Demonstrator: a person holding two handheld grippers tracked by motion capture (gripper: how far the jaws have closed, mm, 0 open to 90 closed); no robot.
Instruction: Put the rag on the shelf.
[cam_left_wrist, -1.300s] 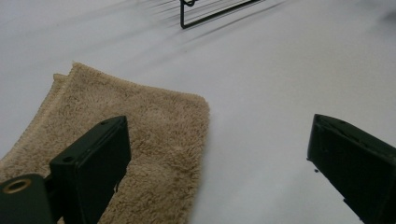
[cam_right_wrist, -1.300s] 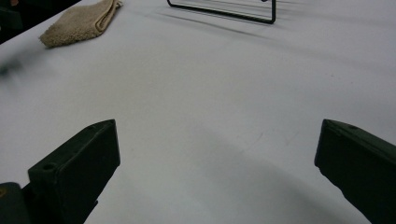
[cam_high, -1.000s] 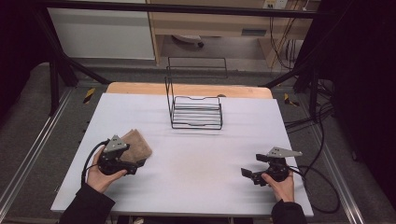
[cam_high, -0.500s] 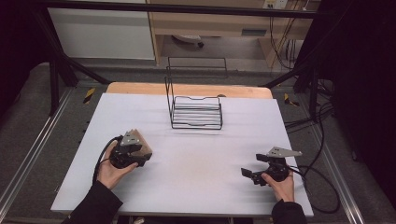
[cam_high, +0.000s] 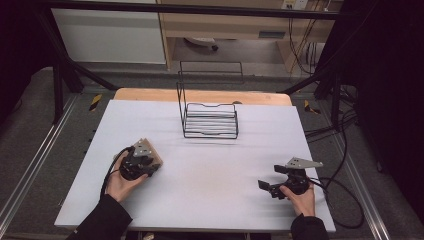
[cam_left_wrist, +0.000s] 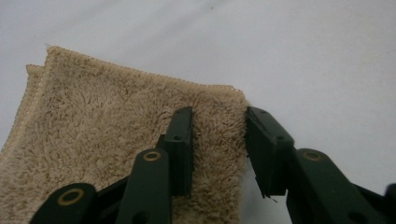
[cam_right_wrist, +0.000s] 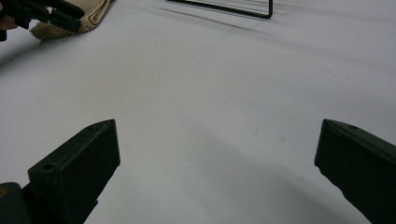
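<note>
Left tool (cam_left_wrist: 218, 140) has been closing, jaws straddling my towel's (cam_left_wrist: 102, 140) edge, not yet clenched; wire rack (cam_high: 210, 117) well beyond; right tool (cam_high: 272, 187) released, resting on tabletop (cam_high: 215, 170).

Folded towel (cam_high: 151, 156) near table's (cam_high: 210, 170) left edge, wire rack (cam_high: 210, 120) behind, seemingly well apart
</note>
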